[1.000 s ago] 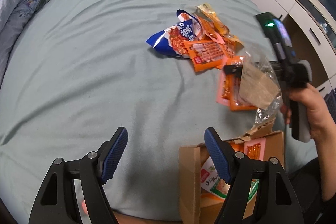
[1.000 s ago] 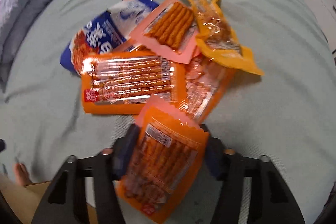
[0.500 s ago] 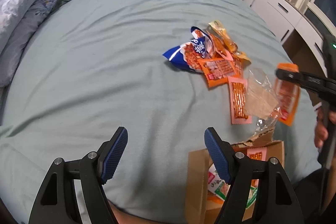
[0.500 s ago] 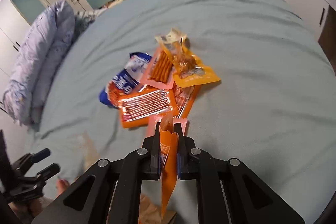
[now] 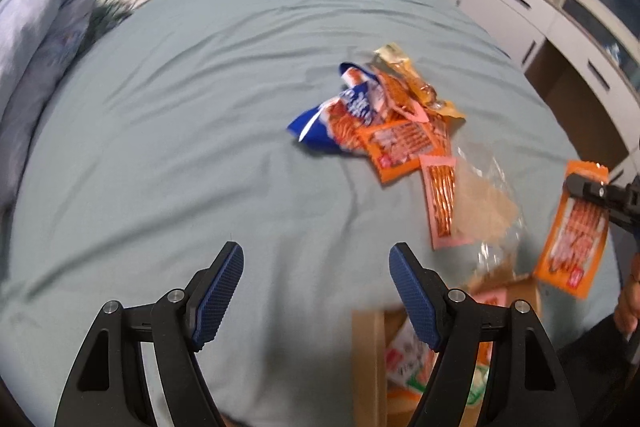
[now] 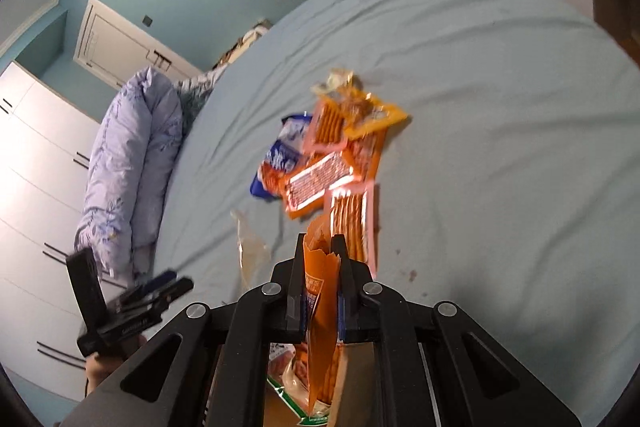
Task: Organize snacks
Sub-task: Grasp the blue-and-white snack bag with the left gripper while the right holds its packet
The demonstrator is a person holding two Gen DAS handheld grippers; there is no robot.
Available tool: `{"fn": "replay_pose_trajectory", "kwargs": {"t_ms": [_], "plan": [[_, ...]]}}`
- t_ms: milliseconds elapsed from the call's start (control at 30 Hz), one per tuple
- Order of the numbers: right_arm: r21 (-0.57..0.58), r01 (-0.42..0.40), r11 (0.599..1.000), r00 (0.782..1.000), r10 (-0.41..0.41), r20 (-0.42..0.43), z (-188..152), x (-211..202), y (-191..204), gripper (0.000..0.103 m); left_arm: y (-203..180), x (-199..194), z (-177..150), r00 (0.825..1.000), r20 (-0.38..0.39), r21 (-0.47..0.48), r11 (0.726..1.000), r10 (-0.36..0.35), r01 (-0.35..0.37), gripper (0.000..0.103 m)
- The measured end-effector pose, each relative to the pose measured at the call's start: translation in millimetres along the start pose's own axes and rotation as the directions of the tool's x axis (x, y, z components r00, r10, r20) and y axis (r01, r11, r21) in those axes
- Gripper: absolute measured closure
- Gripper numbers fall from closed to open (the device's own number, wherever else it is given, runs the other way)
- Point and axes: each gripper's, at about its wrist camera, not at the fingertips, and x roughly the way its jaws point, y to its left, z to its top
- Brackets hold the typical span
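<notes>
A pile of snack packets [image 5: 384, 115] lies on the light blue bed; it also shows in the right wrist view [image 6: 328, 155]. A pink packet [image 5: 440, 199] lies nearest me. My right gripper [image 6: 318, 255] is shut on an orange snack packet [image 6: 320, 327] that hangs down over an open cardboard box [image 6: 288, 379]. In the left wrist view the same packet [image 5: 572, 235] hangs at the right, above the box [image 5: 368, 355], which holds several packets. My left gripper [image 5: 316, 291] is open and empty above the bed, left of the box.
A crumpled clear plastic bag [image 5: 484, 211] lies between the pink packet and the box. A folded lilac duvet [image 6: 128, 167] lies at the bed's left side. White cabinets [image 5: 520, 7] stand to the right of the bed.
My right gripper lifted the orange packet off the bed and carried it back over the box, tilting upward. The left gripper shifted slightly and stays open.
</notes>
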Motion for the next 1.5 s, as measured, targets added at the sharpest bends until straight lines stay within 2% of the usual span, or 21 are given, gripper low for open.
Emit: {"fn": "replay_pose_trajectory", "kwargs": {"t_ms": [100,333,467,567,600,667,700,733,767,833,867,933,1000,1133,1200,1333,1433,1500], "plan": [[-0.019,-0.014,1.0,0.999,0.013,-0.039,4.7,16.4,4.8,0.095,-12.7,16.8,30.4,1.0,0.015,0.046,0.999,-0.008,0.008,0.026],[-0.045,-0.024,0.999,0.997,0.02,-0.075,15.0,30.1,6.7,0.095,-43.0,97.6,108.3,0.999,-0.049,0.104,0.994,0.024,-0.019,0.025],[-0.014,-0.038,0.999,0.996,0.037,-0.081,20.1,33.1,-3.2,0.095,-57.5,148.6,132.9,0.992,-0.12,0.136,0.99,0.046,-0.029,0.025],[0.011,-0.032,0.999,0.996,0.033,-0.082,24.6,35.5,-12.1,0.095,-65.7,178.2,136.9,0.982,-0.159,0.183,0.98,0.103,-0.073,0.025],[0.012,-0.03,0.999,0.996,0.031,-0.085,25.6,36.0,-13.9,0.095,-65.2,182.4,136.2,0.984,-0.153,0.187,0.98,0.095,-0.065,0.029],[0.017,-0.031,0.999,0.996,0.033,-0.089,25.4,35.9,-15.8,0.095,-60.7,186.5,134.3,0.986,-0.166,0.174,0.985,0.023,0.007,0.043],[0.016,-0.032,0.999,0.995,0.034,-0.091,25.5,35.4,-15.0,0.095,-55.4,186.1,133.3,0.983,-0.179,0.139,0.988,-0.044,0.069,0.054],[0.013,-0.031,0.999,0.995,0.032,-0.091,25.1,34.3,-13.8,0.095,-52.3,184.6,132.8,0.982,-0.179,0.122,0.989,-0.06,0.083,0.059],[0.01,-0.03,1.0,0.995,0.03,-0.091,25.5,34.9,-13.1,0.095,-49.8,181.8,131.7,0.982,-0.176,0.111,0.989,-0.074,0.095,0.062],[0.01,-0.03,1.0,0.995,0.031,-0.091,25.2,32.9,-11.0,0.095,-44.7,172.4,128.0,0.98,-0.167,0.087,0.988,-0.112,0.128,0.083],[0.011,-0.028,1.0,0.996,0.029,-0.089,24.9,31.9,-10.6,0.095,-40.7,163.0,125.4,0.981,-0.139,0.071,0.987,-0.132,0.143,0.087],[0.012,-0.022,1.0,0.996,0.023,-0.084,24.2,30.1,-10.9,0.095,-34.4,145.0,121.2,0.987,-0.082,0.06,0.988,-0.139,0.144,0.09],[0.01,-0.005,1.0,0.997,0.006,-0.077,23.0,28.9,-10.9,0.095,-24.7,124.5,116.5,0.993,-0.035,0.046,0.993,-0.11,0.111,0.09],[0.003,0.031,1.0,0.998,-0.031,-0.058,18.8,25.6,-10.3,0.095,15.8,66.8,103.9,0.996,0.061,-0.079,0.995,-0.064,0.068,0.09],[-0.002,0.039,0.999,0.998,-0.04,-0.045,17.4,22.3,-8.1,0.095,30.0,34.7,90.8,0.991,0.124,-0.113,0.991,-0.051,0.065,0.09],[-0.009,0.055,0.998,0.998,-0.055,-0.017,15.1,18.2,-6.1,0.095,43.5,-27.7,54.1,0.975,0.215,-0.099,0.992,-0.06,0.083,0.09],[-0.001,0.08,0.997,0.997,-0.08,0.007,10.6,13.5,-6.1,0.095,48.9,-68.6,12.3,0.945,0.276,-0.103,0.972,-0.176,0.212,0.09],[-0.001,0.101,0.995,0.994,-0.101,0.029,6.9,8.3,-5.5,0.095,46.2,-81.9,-14.5,0.923,0.297,-0.103,0.953,-0.244,0.285,0.09]]}}
